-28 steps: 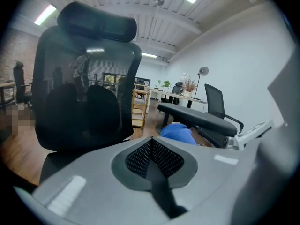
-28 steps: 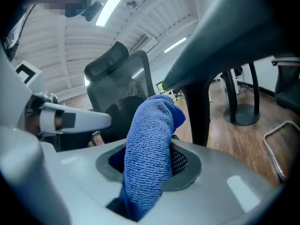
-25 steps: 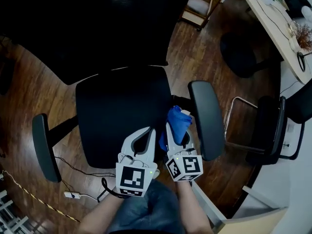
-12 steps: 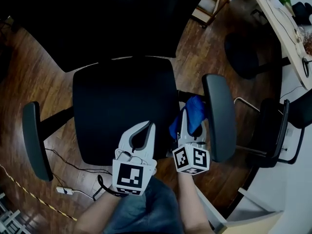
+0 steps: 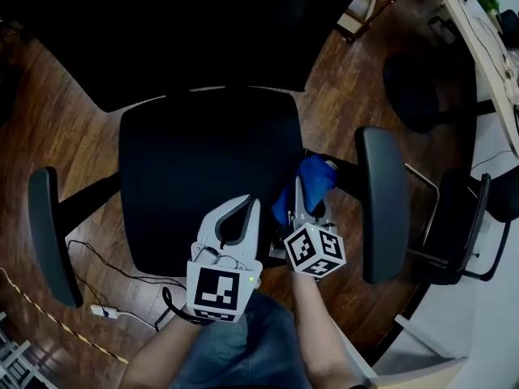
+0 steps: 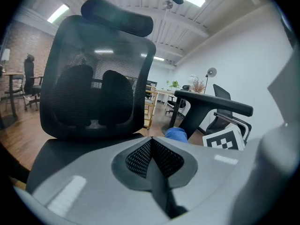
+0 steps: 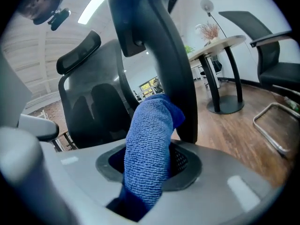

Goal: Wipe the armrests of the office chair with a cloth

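Cloth (image 5: 313,175) is blue and fuzzy, with tiny loops all over it, and it is bunched into a fat, soft roll. The right tool (image 5: 303,191) has its two jaws shut tight on it. The bottom end of the cloth goes down between the jaws, and I cannot see it there. The cloth sits in the gap between the seat (image 5: 211,168) and the right armrest (image 5: 383,205). It is close to the dark post (image 7: 173,78) that holds that armrest up. I cannot tell if the cloth touches the post. The top of the post is cut off in the right gripper view.

The left tool (image 5: 248,206) hangs over the front of the seat. Its jaws are pressed together and hold nothing.

Both armrests are long, smooth, dark pads with round ends. The left armrest (image 5: 49,233) is far out on the other side. The seat is a wide, dark square with soft corners. The chair's back (image 6: 93,78) is see-through net with a curved headrest (image 6: 117,15) on top. In the head view it is only a big black shape.

The floor (image 5: 49,136) is shiny brown wood planks. A thin wire (image 5: 105,263) lies on it beside the chair. A pale desk (image 5: 493,51) in the corner is mostly cut off, and the small things on it are too little to make out.
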{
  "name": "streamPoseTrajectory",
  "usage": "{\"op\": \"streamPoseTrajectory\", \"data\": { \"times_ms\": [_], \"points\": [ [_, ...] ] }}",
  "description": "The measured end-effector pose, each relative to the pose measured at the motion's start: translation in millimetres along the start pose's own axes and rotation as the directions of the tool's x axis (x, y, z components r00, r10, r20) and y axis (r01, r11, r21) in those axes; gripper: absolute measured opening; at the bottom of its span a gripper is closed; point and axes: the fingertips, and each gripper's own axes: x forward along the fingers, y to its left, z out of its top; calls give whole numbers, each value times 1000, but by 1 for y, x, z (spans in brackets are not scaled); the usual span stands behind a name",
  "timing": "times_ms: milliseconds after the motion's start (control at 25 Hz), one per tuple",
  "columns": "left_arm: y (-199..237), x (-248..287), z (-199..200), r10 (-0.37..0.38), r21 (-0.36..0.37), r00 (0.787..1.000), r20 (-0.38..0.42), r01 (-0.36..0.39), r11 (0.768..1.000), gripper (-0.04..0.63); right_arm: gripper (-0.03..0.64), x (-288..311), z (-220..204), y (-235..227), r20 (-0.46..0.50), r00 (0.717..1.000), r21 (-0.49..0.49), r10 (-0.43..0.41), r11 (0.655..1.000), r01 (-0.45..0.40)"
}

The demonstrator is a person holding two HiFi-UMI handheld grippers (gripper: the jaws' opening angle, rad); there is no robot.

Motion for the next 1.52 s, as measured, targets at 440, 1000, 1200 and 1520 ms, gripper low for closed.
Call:
{"op": "streamPoseTrajectory", "data": {
  "times_ms": [440, 1000, 1200, 1520],
  "points": [
    [8, 12, -3, 19, -1, 1000, -10, -19, 1000, 3, 138, 24, -31, -3, -109, 993, 208, 35, 978, -12],
    [6, -47, 60, 60, 2, 998, 6, -60, 998, 3, 138, -65, 51, 127, -43, 971, -8, 237, 971, -237],
    [-3, -87, 96, 88, 0, 994, 66, -88, 996, 3, 138, -111, 100, 166, 19, 956, -110, 292, 951, -288],
    [-44, -159, 142, 89, 28, 979, 181, -96, 995, 3, 138, -211, 169, 214, 114, 927, -336, 358, 892, -303]
  ]
}}
